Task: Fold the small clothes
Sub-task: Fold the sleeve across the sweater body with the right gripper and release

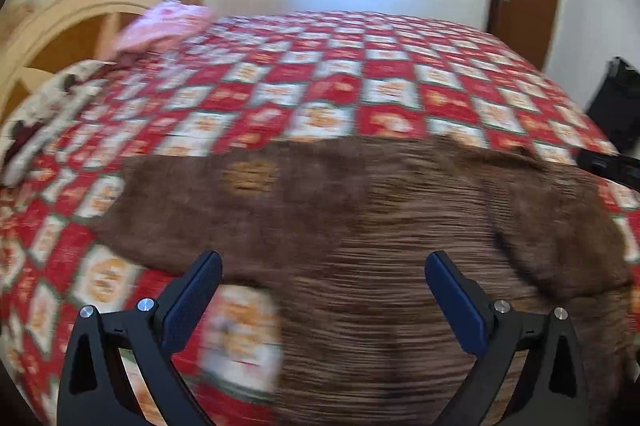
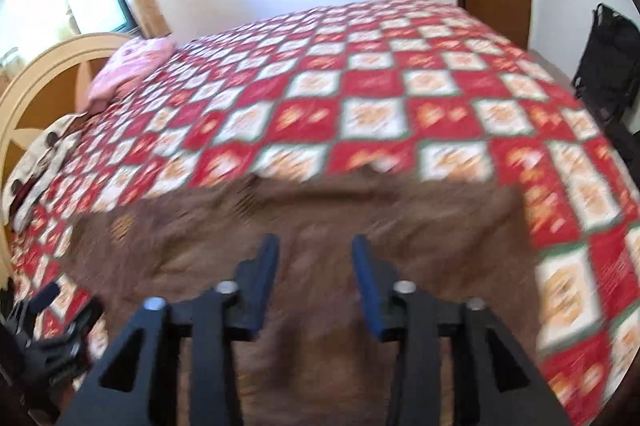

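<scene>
One brown garment (image 1: 360, 226) lies flat on the red and white checked bedspread (image 1: 320, 86), with its long side running left to right across both views. Two grippers hang over it. The left gripper (image 1: 322, 260) has its jaws spread wide, with nothing between them and the cloth just ahead and under them. The right gripper (image 2: 316, 246) has its jaws partly apart and empty, above the brown cloth. One pink pillow (image 2: 128, 66) sits far off to the left.
</scene>
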`<state>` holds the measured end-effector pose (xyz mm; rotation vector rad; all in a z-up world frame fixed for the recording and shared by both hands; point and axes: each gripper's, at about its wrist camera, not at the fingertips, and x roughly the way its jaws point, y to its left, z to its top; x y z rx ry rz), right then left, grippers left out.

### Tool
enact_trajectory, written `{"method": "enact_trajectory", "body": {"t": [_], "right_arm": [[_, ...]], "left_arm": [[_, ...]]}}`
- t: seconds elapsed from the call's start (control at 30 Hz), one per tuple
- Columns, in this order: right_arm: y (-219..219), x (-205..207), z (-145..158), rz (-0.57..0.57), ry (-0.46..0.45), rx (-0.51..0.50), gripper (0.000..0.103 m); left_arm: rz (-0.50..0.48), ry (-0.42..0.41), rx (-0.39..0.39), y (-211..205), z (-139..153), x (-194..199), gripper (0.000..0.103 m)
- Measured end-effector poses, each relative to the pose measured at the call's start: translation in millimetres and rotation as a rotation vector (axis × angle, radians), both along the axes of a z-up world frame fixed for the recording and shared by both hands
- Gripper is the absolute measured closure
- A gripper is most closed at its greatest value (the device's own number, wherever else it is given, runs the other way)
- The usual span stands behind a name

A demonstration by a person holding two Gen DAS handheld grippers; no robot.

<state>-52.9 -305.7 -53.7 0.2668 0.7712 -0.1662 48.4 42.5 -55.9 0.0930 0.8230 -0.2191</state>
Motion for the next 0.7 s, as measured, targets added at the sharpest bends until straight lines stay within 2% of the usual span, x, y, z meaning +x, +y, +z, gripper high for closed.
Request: {"method": "enact_trajectory", "body": {"t": [0.07, 0.17, 0.2, 0.3, 0.4, 0.43, 0.47, 0.5, 0.57, 0.63, 0.7], "right_arm": [[-9.0, 12.0, -2.6, 0.02, 0.03, -0.054, 0.066], [-1.4, 37.7, -19.8, 0.143, 0.11, -0.072, 0.067], [7.4, 46.6, -26.4, 0.194, 0.135, -0.096, 0.067], [25.4, 64.3, -39.1, 0.311, 0.175, -0.125, 0.067], [41.6, 77.6, -56.3, 0.417, 0.239, -0.184, 0.067], [43.3, 77.5, -58.5, 0.435, 0.234, -0.205, 0.067], [45.6, 75.9, -57.6, 0.449, 0.222, -0.218, 0.075], [48.1, 75.2, -56.8, 0.475, 0.227, -0.209, 0.092], [52.1, 73.6, -54.8, 0.488, 0.227, -0.213, 0.096], [61.2, 70.7, -51.6, 0.48, 0.212, -0.283, 0.1], [62.6, 72.9, -41.6, 0.451, 0.154, -0.28, 0.1]], "left_arm": [[-0.047, 0.011, -0.008, -20.8, -0.6, -5.1, 0.001], [-0.101, 0.024, 0.03, -59.9, -8.0, -10.1, 0.001], [-0.107, 0.034, 0.052, -73.0, -11.6, -10.2, 0.001], [-0.115, 0.07, 0.02, -87.9, -17.8, -10.8, 0.001], [-0.106, 0.092, 0.032, -100.8, -29.2, -10.2, 0.001], [-0.113, 0.103, 0.035, -105.1, -34.0, -10.6, 0.001], [-0.112, 0.108, 0.049, -108.3, -38.6, -10.3, 0.001], [-0.104, 0.111, 0.066, -110.5, -41.8, -9.7, 0.001], [-0.074, 0.128, 0.095, -109.9, -50.6, -7.2, 0.001], [-0.047, 0.149, 0.039, -101.5, -53.1, -6.1, 0.001], [-0.038, 0.145, 0.044, -100.9, -54.3, -6.5, 0.001]]}}
